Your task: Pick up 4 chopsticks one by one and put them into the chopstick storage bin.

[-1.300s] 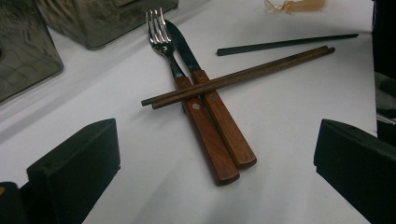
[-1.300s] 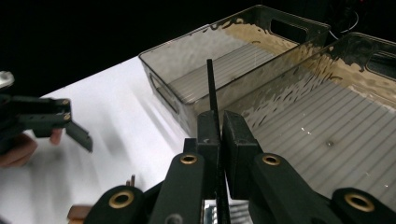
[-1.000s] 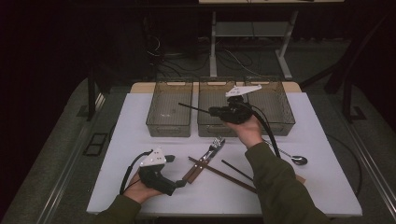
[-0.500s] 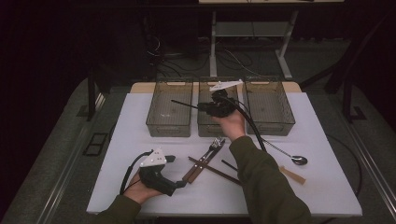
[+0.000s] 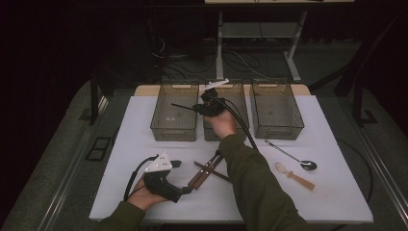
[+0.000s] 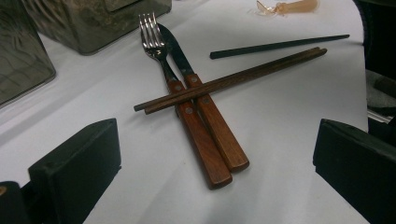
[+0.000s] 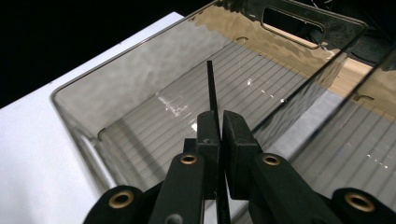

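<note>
Right gripper [image 5: 196, 109] — jaws clenched on a thin black chopstick [image 7: 213, 95], which juts straight ahead of the pads over the open left bin [image 7: 140, 74]; a second clear bin [image 5: 226, 130] lies directly beneath the hand in the high view, and a third bin [image 5: 276, 108] stands well off to its side. Left gripper [image 5: 185, 188] — jaws released and wide apart, nothing between them, resting low on the white table [image 5: 332, 192]. Just ahead of its jaws lie a fork [image 6: 156, 44] and knife [image 6: 180, 51], wooden handles side by side, crossed by a brown chopstick pair [image 6: 233, 80]; beyond these lies another black chopstick [image 6: 278, 45].
</note>
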The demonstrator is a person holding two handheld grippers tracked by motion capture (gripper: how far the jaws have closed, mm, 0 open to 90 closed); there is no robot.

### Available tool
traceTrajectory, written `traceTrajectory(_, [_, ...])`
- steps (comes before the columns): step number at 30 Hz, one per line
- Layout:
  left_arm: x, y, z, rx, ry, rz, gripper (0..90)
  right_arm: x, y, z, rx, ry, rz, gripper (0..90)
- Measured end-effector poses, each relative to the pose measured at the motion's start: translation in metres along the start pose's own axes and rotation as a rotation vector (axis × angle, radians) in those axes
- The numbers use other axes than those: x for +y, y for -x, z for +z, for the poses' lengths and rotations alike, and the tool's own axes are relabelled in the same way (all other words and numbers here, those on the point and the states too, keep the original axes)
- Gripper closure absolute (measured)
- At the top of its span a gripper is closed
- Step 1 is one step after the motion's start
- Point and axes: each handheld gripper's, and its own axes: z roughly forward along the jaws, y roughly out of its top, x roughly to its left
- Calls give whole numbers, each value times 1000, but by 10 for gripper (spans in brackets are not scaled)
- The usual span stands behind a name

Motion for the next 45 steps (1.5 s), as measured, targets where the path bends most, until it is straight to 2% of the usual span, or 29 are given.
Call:
traceTrajectory(5, [1, 1, 0, -5, -3, 2, 0, 7, -4, 16, -28, -29, -9, 859])
traceTrajectory(13, [1, 2, 0, -12, 3, 2, 0, 13, -12, 38, -40, -62, -12, 859])
traceTrajectory(19, [2, 2, 0, -16, 5, 7, 0, 14, -17, 50, -45, -73, -5, 858])
traceTrajectory(22, [2, 2, 1, -16, 6, 6, 0, 16, -20, 53, -48, -77, -26, 852])
traceTrajectory(26, [2, 2, 0, -17, 7, 6, 0, 19, -20, 49, -45, -50, -6, 768])
traceTrajectory(29, [3, 2, 0, -17, 8, 8, 0, 20, -20, 45, -49, -52, -9, 725])
traceTrajectory(34, [3, 2, 0, -17, 5, 11, 0, 21, -17, 35, -34, -50, -2, 696])
traceTrajectory(38, [3, 2, 0, -15, 4, 14, 0, 19, -15, 24, 7, -32, 20, 688])
traceTrajectory(45, [2, 2, 0, -11, 6, 23, 0, 12, -16, 2, 82, -15, 13, 624])
